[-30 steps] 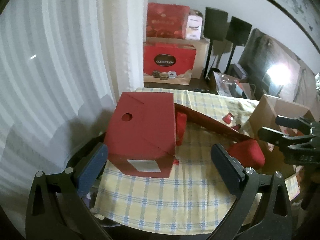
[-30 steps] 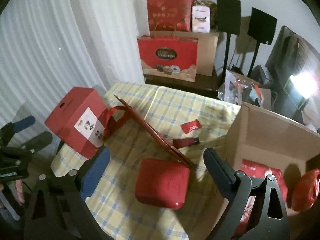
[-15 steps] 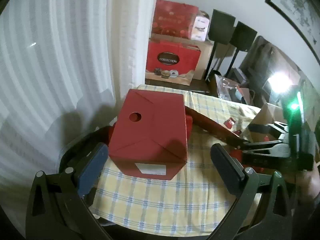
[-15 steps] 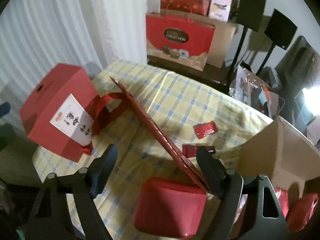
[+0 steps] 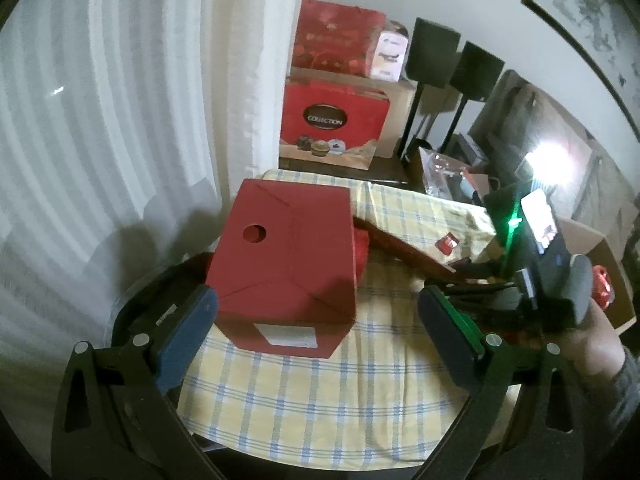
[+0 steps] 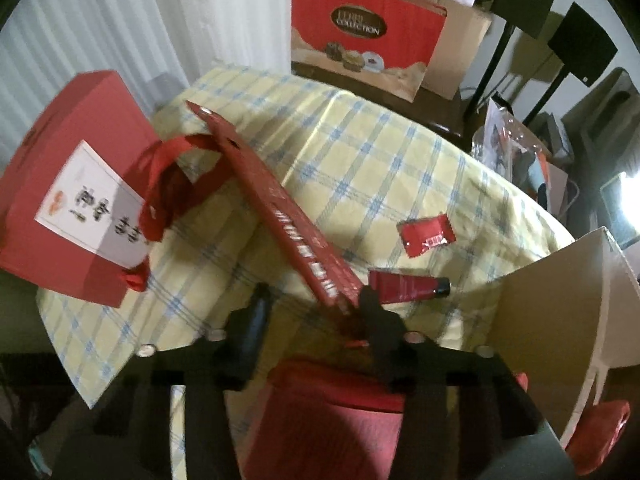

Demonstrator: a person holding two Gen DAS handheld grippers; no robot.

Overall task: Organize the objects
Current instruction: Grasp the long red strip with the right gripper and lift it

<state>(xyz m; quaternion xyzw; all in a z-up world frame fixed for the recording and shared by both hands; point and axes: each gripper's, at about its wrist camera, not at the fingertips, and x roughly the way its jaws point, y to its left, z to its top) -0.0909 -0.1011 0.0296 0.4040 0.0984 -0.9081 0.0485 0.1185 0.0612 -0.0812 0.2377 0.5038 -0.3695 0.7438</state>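
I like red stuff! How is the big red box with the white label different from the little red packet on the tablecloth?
The big red box is bulky cardboard standing at the table's edge by the curtain; the little red packet lies flat out on the checked cloth. The box carries a white label with writing and a red ribbon; the packet is shiny, with crimped ends. Neither is touched by a gripper. Both are red.

On the table a gift box stands at the left edge, and a long flat board runs slantwise from beside it toward the near right. Right of the board lie a small packet and, nearer, a tube (the two apart). A cardboard box stands at the table's right edge, a cushioned case lies nearest the camera, and a paper bag stands behind the table.
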